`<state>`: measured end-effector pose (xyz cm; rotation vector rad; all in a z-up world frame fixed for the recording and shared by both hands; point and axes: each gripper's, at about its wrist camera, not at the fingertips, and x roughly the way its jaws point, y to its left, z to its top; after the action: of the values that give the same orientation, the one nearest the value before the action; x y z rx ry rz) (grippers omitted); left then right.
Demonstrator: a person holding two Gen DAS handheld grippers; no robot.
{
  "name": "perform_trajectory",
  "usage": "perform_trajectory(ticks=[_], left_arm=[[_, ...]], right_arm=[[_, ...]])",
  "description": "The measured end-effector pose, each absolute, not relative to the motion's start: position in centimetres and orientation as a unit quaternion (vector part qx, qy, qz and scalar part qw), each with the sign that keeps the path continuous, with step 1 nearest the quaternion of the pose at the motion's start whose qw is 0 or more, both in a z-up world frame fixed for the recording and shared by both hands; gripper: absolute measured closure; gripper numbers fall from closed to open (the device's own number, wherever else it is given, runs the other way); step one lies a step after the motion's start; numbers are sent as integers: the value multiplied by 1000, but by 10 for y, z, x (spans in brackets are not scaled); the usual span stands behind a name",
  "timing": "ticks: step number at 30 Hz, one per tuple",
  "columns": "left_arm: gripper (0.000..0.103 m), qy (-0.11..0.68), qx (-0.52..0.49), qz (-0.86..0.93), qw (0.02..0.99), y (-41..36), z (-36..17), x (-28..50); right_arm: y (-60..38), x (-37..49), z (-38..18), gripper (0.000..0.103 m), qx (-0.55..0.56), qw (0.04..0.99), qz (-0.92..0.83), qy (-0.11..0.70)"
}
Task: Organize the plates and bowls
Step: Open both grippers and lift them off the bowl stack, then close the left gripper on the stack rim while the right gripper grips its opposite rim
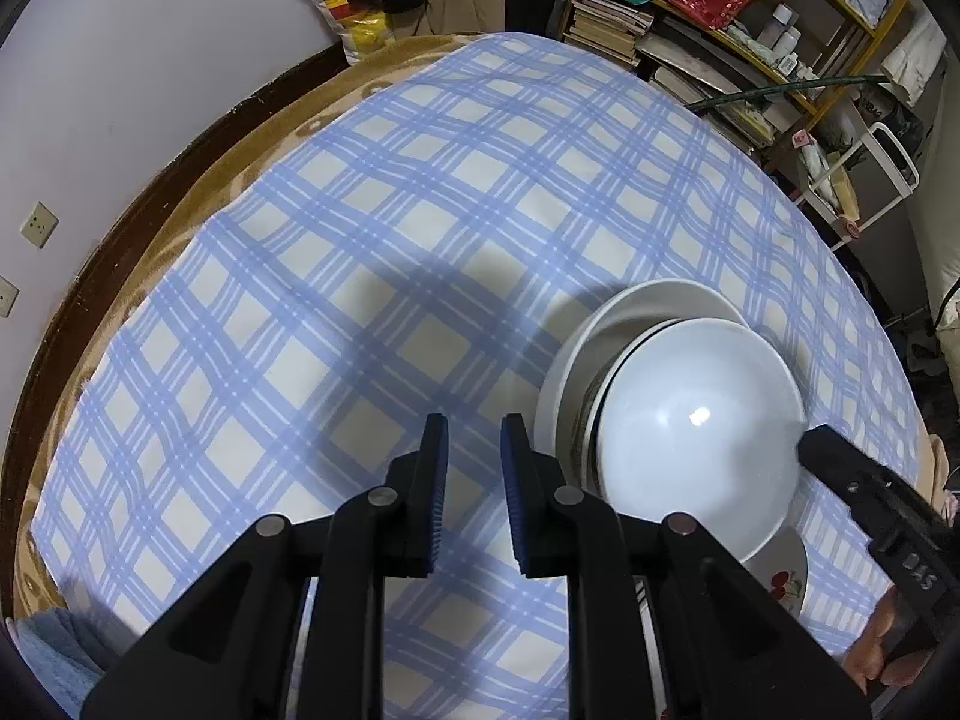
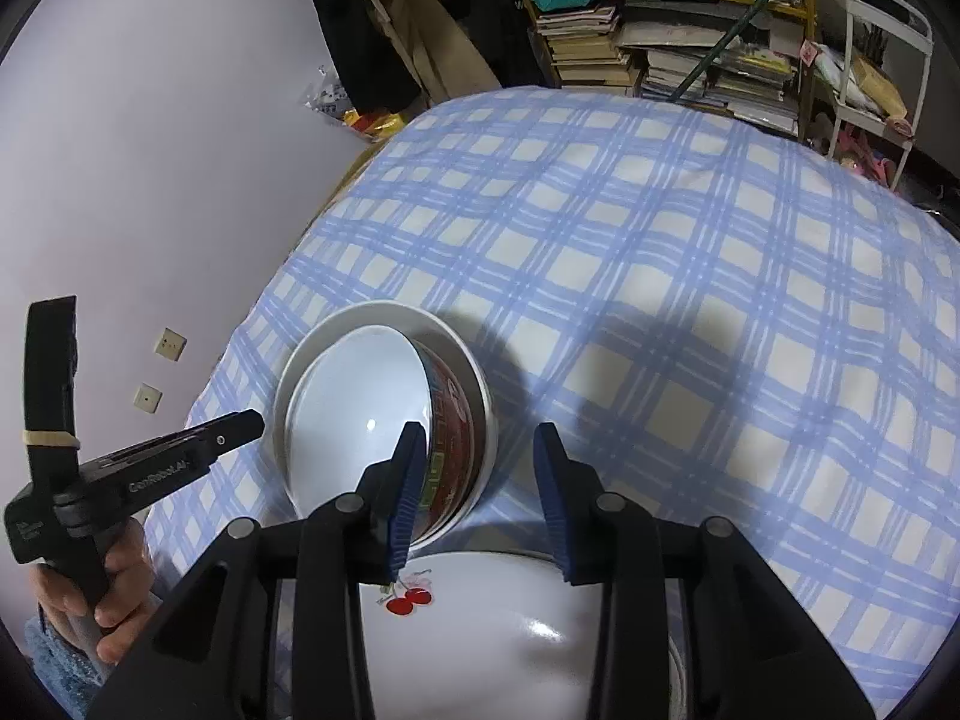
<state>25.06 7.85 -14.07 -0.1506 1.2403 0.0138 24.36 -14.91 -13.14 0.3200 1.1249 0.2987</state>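
A pale bowl point(image 1: 696, 420) with a red printed outside point(image 2: 456, 438) sits tilted inside a larger white bowl point(image 1: 654, 300) on the blue checked cloth. Just in front of them lies a white plate with a cherry print point(image 2: 510, 630), partly under my right gripper point(image 2: 478, 427). That gripper is open; its left pad overlaps the inner bowl's near rim and the stack's right edge shows between the pads, which are not pressing on it. My left gripper point(image 1: 474, 438) hangs over bare cloth left of the bowls, open, with nothing between its pads.
The cloth point(image 1: 420, 210) covers a wide soft surface with a brown blanket edge point(image 1: 198, 204) along the wall. Shelves of books and bags point(image 1: 720, 30) and a white cart point(image 1: 888, 162) stand beyond the far side. A hand point(image 2: 120, 594) holds the left gripper.
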Motion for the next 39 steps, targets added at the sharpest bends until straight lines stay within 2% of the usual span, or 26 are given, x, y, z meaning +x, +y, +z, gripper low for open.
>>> perform_trajectory(ticks=[6, 13, 24, 26, 28, 39], left_arm=[[84, 576, -87, -5, 813, 81, -139, 250], [83, 573, -90, -15, 815, 77, -136, 251], [81, 578, -89, -32, 811, 72, -138, 254], [80, 578, -94, -36, 810, 73, -138, 254], [78, 580, -93, -39, 809, 74, -138, 254], [71, 582, -65, -33, 810, 65, -141, 255]], right_arm=[[-152, 241, -144, 72, 180, 819, 137, 528], [-167, 238, -129, 72, 199, 832, 129, 502], [-169, 250, -156, 72, 218, 801, 131, 542], [-168, 250, -160, 70, 228, 796, 139, 543], [-167, 250, -161, 62, 226, 798, 135, 543], [-163, 252, -166, 52, 202, 801, 121, 551]])
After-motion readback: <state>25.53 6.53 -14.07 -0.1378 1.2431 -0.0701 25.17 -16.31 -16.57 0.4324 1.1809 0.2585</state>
